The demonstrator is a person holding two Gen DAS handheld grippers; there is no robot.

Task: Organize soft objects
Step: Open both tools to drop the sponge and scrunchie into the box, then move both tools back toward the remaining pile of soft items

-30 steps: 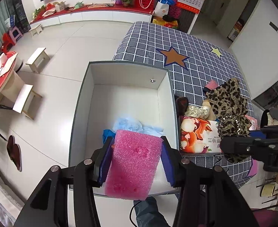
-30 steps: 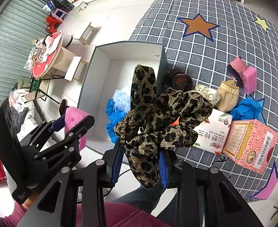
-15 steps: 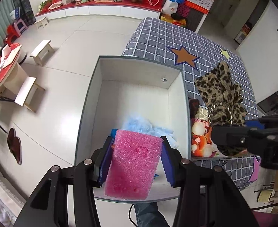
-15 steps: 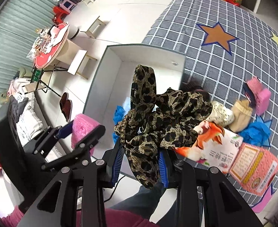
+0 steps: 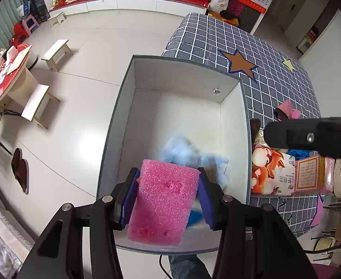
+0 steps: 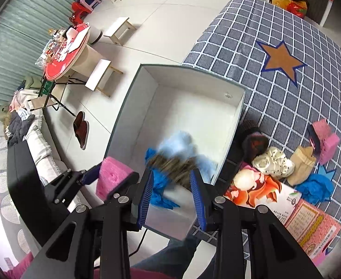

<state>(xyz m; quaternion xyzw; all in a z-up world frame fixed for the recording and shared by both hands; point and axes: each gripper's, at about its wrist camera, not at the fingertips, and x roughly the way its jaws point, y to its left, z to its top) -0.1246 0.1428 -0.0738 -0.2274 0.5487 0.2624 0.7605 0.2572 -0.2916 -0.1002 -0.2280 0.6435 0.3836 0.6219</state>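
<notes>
My left gripper (image 5: 167, 200) is shut on a pink foam sponge (image 5: 162, 201) and holds it above the near end of the open white box (image 5: 177, 81). The sponge also shows in the right wrist view (image 6: 111, 176). My right gripper (image 6: 171, 196) is open above the box (image 6: 189, 86). The leopard-print cloth (image 6: 172, 165) is a blur just beyond its pads, falling into the box onto a light blue soft item (image 6: 182, 144) and a blue glove (image 6: 159, 193).
The box stands on the floor beside a checked mat (image 6: 286, 88). On the mat lie a tissue pack (image 6: 258, 188), a pink carton (image 6: 309, 227), a cream cloth (image 6: 272, 162), a tan pouch (image 6: 303, 162), a pink sponge (image 6: 328, 141) and a blue glove (image 6: 316, 186).
My right gripper opened and let go of the leopard-print cloth, which dropped toward the box. Both grippers moved forward over the box. The left one still holds the sponge.
</notes>
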